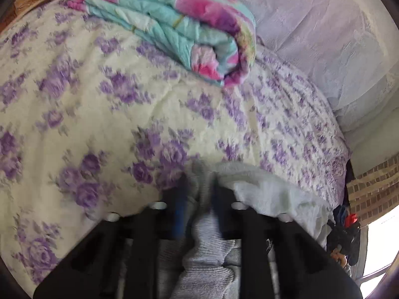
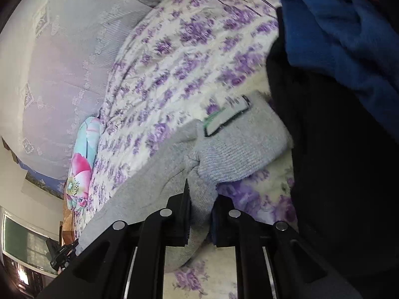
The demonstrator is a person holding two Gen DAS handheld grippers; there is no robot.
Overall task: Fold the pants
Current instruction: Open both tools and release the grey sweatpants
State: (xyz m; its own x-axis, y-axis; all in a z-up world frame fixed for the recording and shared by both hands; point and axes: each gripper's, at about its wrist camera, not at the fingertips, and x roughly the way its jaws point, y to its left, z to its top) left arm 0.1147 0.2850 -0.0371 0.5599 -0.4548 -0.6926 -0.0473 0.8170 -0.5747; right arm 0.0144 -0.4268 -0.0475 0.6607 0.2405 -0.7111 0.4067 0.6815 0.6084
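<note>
The grey knit pants (image 2: 224,147) lie on a bed with a purple-flowered cover (image 2: 179,57); a label patch (image 2: 227,117) shows on the ribbed waistband. My right gripper (image 2: 200,214) is shut on a fold of the grey pants just below that band. My left gripper (image 1: 199,199) is shut on another bunch of the grey pants (image 1: 209,244), with their pale fleecy inside (image 1: 269,189) spread to the right over the bed cover (image 1: 99,99). The rest of the pants is hidden under the grippers.
A rolled turquoise and pink quilt (image 1: 179,27) lies at the far side of the bed, seen also in the right wrist view (image 2: 84,159). A lace curtain (image 1: 324,37) hangs behind. Dark and blue clothes (image 2: 344,37) are piled at right. A brick wall (image 1: 374,189) stands beyond the bed's edge.
</note>
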